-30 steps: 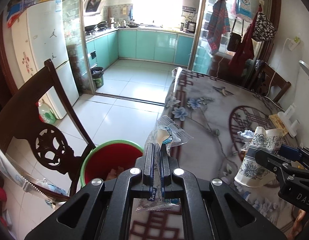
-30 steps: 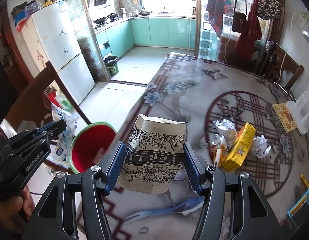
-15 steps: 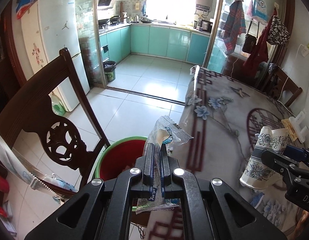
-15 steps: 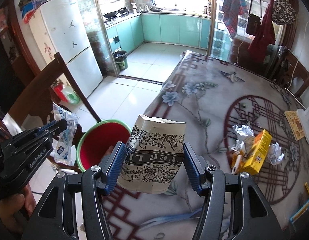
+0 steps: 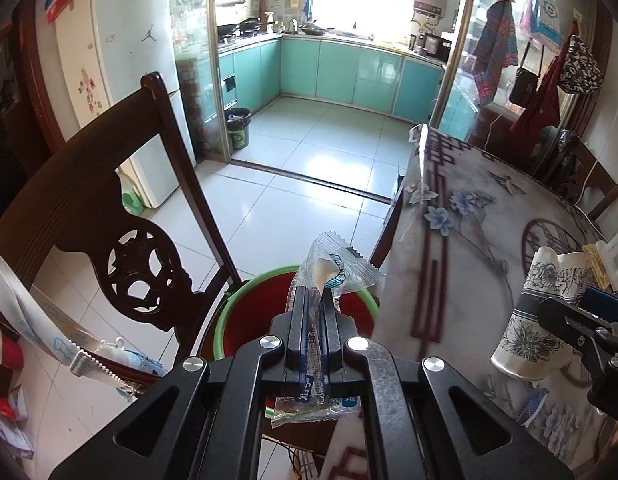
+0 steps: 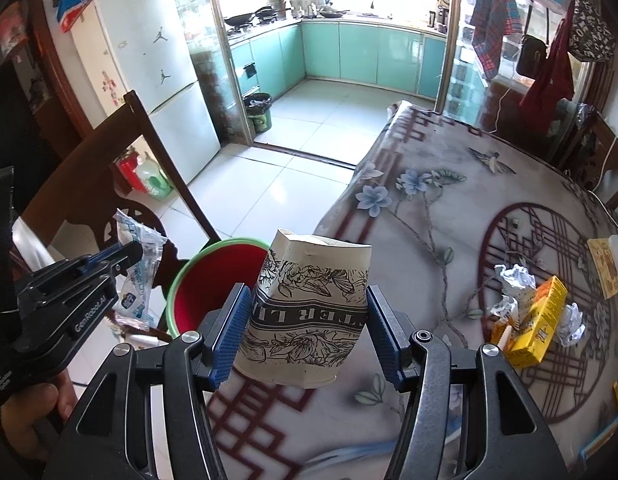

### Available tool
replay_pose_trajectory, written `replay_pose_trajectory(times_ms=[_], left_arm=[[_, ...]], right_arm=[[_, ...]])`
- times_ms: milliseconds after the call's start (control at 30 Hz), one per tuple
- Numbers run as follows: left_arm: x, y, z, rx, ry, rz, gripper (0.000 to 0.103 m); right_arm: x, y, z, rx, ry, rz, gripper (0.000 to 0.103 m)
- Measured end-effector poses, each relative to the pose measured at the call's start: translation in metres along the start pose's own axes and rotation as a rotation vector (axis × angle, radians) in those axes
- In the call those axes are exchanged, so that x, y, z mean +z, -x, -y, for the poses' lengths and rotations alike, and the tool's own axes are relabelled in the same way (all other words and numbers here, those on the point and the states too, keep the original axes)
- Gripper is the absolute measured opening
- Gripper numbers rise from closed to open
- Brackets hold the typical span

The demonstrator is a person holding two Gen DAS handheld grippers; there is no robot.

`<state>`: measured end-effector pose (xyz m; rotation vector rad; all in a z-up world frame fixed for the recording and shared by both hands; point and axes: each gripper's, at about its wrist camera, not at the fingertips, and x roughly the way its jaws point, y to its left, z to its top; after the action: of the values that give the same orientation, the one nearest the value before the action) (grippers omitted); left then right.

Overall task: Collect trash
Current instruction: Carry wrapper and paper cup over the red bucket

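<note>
Overhead, wrapper [image 5: 333,276] above red bin [image 5: 245,320].

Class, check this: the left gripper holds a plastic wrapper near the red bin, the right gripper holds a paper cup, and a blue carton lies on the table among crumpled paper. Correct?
One error: the carton on the table is yellow, not blue, as the right wrist view shows. The rest stands: left gripper grips the wrapper near the red bin; right gripper holds the paper cup.
</note>
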<state>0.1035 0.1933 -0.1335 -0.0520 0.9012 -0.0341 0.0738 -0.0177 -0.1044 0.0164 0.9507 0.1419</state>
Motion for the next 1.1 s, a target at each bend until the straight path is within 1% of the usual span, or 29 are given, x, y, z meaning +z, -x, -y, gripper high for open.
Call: replay_pose_trajectory(times_ms=[400,633,867,1100], left_arm=[[0.003,-0.034,-0.023,0.024,0.029,-0.065,0.003],[0.005,-0.053,-0.035,0.021,0.043,-0.100,0.003],[0.009,-0.079,-0.047,0.020,0.064,-0.148,0.003],[0.008,-0.110,-0.059,0.016,0.093,-0.212,0.003]], right_arm=[[0.011,-0.025,-0.018,0.021,0.025,-0.036,0.057],[0.017,-0.043,-0.025,0.034,0.030,-0.067,0.057],[0.025,-0.062,-0.035,0.047,0.041,-0.099,0.057],[0.030,-0.082,-0.041,0.058,0.058,-0.134,0.057]])
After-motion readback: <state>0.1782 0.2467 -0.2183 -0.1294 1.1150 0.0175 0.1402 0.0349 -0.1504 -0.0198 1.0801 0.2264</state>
